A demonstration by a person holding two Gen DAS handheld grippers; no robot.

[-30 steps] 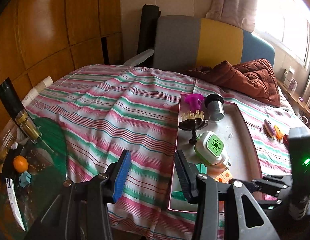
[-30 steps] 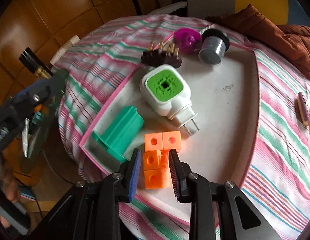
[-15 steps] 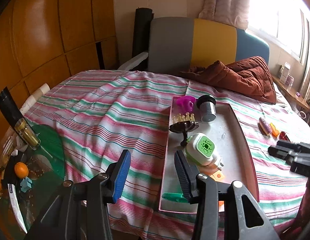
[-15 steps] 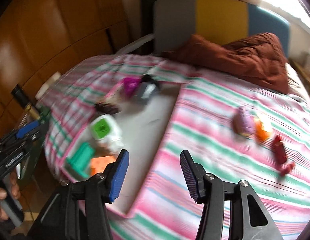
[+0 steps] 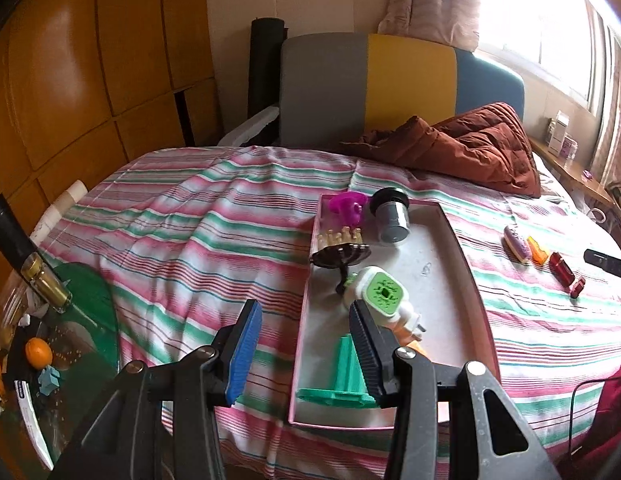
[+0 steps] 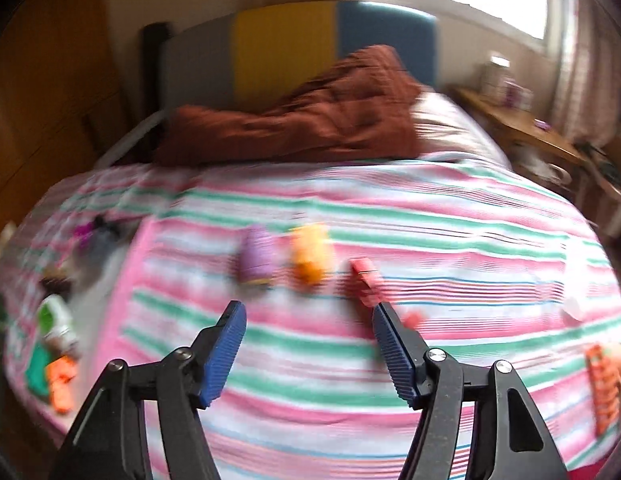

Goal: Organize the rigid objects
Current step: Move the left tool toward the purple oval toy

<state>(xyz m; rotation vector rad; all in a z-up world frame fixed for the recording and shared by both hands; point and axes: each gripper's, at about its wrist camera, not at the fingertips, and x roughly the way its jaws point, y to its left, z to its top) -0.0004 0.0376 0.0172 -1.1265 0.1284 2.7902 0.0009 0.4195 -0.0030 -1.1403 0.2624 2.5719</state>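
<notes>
Daylight floods from the window (image 5: 550, 20) at upper right, blown out to white glare — the right wrist view is motion-blurred, small objects perhaps unreadable; fisheye bends edges.

Striped bed (image 5: 198, 232) carries pink-rimmed tray (image 5: 468, 280), brown quilt (image 5: 462, 148) at headboard end. Right of tray, loose on sheet: purple piece (image 5: 517, 243), orange piece (image 5: 537, 251), red piece (image 5: 561, 269).

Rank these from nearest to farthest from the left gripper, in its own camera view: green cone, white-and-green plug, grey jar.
Measured from the left gripper:
1. Green cone, at the tray's near end.
2. White-and-green plug, mid-tray.
3. Grey jar, at the far end.
</notes>
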